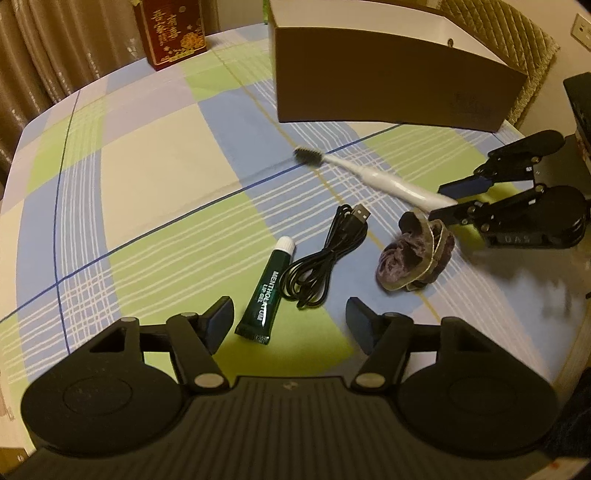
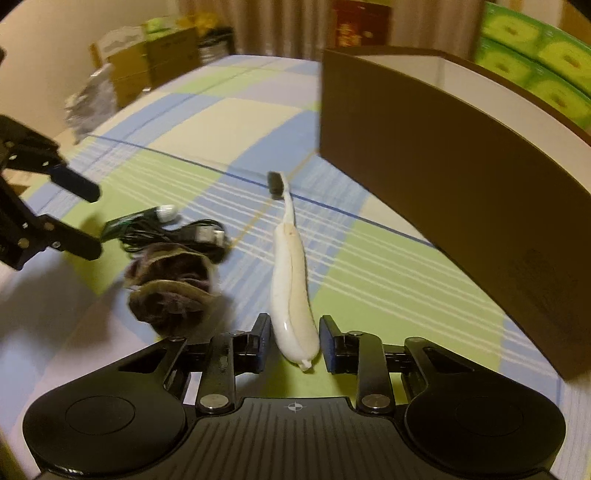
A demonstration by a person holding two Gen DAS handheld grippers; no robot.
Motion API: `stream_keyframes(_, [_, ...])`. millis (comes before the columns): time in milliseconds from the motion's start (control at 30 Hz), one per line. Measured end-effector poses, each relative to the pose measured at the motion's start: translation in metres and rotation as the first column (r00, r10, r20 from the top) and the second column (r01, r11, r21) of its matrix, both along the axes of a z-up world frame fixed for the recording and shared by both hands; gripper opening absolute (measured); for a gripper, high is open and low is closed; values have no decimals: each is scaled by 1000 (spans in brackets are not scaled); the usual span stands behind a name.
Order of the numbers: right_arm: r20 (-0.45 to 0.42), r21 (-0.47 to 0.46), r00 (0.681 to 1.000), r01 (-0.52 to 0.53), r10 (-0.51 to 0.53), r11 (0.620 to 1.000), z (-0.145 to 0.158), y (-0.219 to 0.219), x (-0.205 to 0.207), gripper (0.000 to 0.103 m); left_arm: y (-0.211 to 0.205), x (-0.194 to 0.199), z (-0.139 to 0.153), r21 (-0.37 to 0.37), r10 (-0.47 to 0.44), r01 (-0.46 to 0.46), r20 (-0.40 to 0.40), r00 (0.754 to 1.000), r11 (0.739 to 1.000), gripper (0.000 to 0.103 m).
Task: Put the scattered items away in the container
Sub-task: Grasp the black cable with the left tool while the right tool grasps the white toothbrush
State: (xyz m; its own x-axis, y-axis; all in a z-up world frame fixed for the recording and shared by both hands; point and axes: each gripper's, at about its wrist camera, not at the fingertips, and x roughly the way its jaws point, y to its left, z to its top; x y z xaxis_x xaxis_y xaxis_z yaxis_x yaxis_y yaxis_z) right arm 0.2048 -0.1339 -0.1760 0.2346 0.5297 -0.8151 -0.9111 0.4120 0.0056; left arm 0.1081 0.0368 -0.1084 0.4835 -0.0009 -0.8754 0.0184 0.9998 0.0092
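Observation:
A brown open box [image 1: 388, 85] stands at the far side of the checked tablecloth; it also shows in the right wrist view [image 2: 461, 192]. A white toothbrush [image 1: 373, 177] lies in front of it. My right gripper [image 2: 293, 339] is open, its jaws on either side of the toothbrush handle [image 2: 291, 295], small gaps showing. It appears from the side in the left wrist view [image 1: 443, 201]. My left gripper [image 1: 290, 321] is open and empty above a green lip gel tube [image 1: 264, 295]. A black USB cable [image 1: 325, 254] and a purple scrunchie [image 1: 413, 254] lie between.
A red decorated box [image 1: 173, 29] stands at the table's far left. Green boxes [image 2: 535, 62] are stacked behind the container. Cardboard boxes [image 2: 155, 62] sit beyond the table's far edge. A quilted chair back [image 1: 498, 33] rises behind the box.

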Motion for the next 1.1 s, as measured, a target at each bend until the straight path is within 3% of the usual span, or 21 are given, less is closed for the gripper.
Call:
stream_keyframes(267, [-44, -21, 993, 105, -106, 994, 5, -30, -4, 26, -14, 20, -5, 37, -152, 151, 16, 988, 988, 54])
stream_keyframes(467, [-58, -24, 984, 166, -167, 986, 8, -49, -3, 26, -25, 41, -12, 65, -316, 314, 8, 949, 947, 39])
stream_keyframes(567, [-60, -27, 980, 186, -188, 982, 9, -55, -3, 26, -27, 52, -20, 72, -355, 356, -18, 935, 932, 30])
stream_keyframes(700, [-63, -27, 976, 208, -209, 978, 10, -60, -3, 26, -31, 61, -26, 61, -384, 386, -40, 923, 921, 28])
stream_keyframes(800, [-66, -26, 974, 217, -218, 976, 10, -63, -3, 26, -32, 62, -30, 34, -374, 375, -39, 927, 926, 17])
stream_keyframes(1033, [-70, -30, 973, 217, -219, 976, 11, -65, -7, 28, -27, 49, -28, -32, -167, 165, -62, 984, 986, 14])
stream_keyframes(1100, [-68, -33, 974, 214, -216, 976, 11, -65, -9, 42, -24, 40, -27, -61, -82, 78, -82, 993, 995, 14])
